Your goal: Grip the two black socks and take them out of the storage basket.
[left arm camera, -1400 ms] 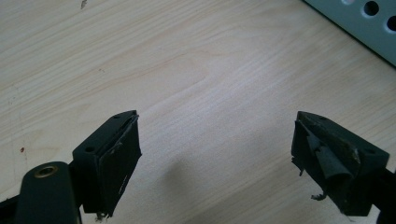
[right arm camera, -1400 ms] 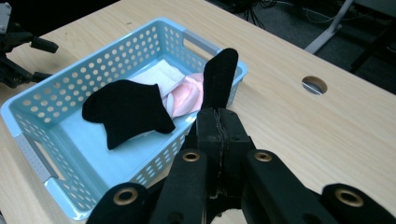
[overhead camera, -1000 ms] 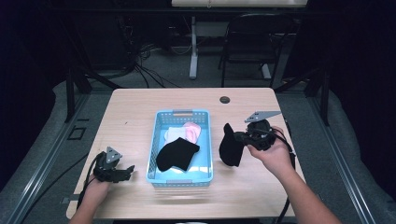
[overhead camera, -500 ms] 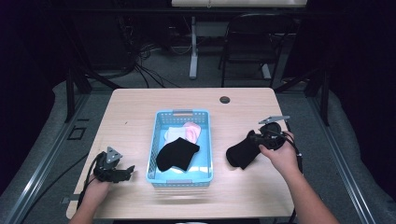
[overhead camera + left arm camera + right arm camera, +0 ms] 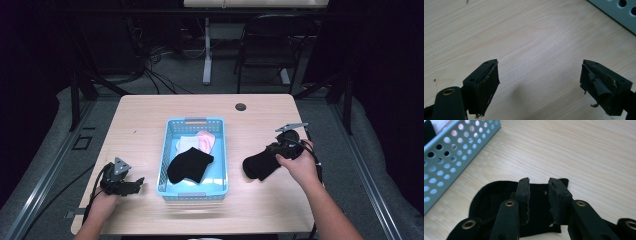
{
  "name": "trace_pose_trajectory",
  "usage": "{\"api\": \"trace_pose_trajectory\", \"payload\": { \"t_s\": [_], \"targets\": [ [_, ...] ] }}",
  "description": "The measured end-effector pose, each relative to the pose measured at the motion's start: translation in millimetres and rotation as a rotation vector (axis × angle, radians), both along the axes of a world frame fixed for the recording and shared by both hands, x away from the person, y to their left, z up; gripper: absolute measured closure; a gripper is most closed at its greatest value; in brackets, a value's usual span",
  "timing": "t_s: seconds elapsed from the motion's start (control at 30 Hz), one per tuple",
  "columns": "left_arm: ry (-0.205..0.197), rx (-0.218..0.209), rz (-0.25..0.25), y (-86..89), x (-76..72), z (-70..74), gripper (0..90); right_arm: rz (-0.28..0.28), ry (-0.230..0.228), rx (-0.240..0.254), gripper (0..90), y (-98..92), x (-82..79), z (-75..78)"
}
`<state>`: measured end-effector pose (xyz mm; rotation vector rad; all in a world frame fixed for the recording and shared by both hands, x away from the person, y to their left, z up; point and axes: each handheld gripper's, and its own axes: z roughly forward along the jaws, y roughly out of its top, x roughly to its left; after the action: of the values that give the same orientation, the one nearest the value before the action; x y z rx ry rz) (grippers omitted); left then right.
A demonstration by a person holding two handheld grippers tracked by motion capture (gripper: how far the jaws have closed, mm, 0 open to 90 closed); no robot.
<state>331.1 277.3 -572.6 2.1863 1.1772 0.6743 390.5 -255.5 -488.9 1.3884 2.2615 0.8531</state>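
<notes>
Right gripper sits low over the black sock on the table; jaws have just been opening, now parted with a gap between them and the sock lying flat under and between them, pads off the fabric, so it's released. In the high view the same sock lies on the wood right of the basket, well apart from it, toe end toward the basket, with the right gripper at its far-right end and the right hand wrapped round the gripper body, forearm coming in from the bottom right edge. Left gripper has jaws spread wide, nothing between them, just bare tabletop below; a corner of the basket wall shows top right. High view: left gripper rests near the front-left table edge, pointing right toward the basket, left hand behind it. Blue perforated basket sits mid-table, holding a second black sock toward the near end, with a white sock and a pink sock behind it. Beyond that, a small dark round disc near the far table edge.
</notes>
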Motion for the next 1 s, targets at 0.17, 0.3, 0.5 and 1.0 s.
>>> {"api": "trace_pose_trajectory", "payload": {
  "t_s": [0.17,0.3,0.5,1.0],
  "targets": [
    [-0.001,-0.002,0.003,0.1,-0.1,0.2,15.5,0.067,-0.006,0.001,68.5,20.9,3.0,8.0],
    [-0.003,-0.002,0.002,0.3,-0.1,0.3,15.6,0.132,-0.02,-0.001,67.8,45.0,5.8,17.5],
    [-0.003,-0.01,0.002,1.2,-0.1,1.0,15.5,0.233,-0.033,-0.022,66.7,83.2,12.1,26.7],
    [-0.02,-0.022,0.005,2.7,-0.5,2.5,15.5,0.411,-0.03,-0.055,65.0,166.5,23.5,35.1]
  ]
}}
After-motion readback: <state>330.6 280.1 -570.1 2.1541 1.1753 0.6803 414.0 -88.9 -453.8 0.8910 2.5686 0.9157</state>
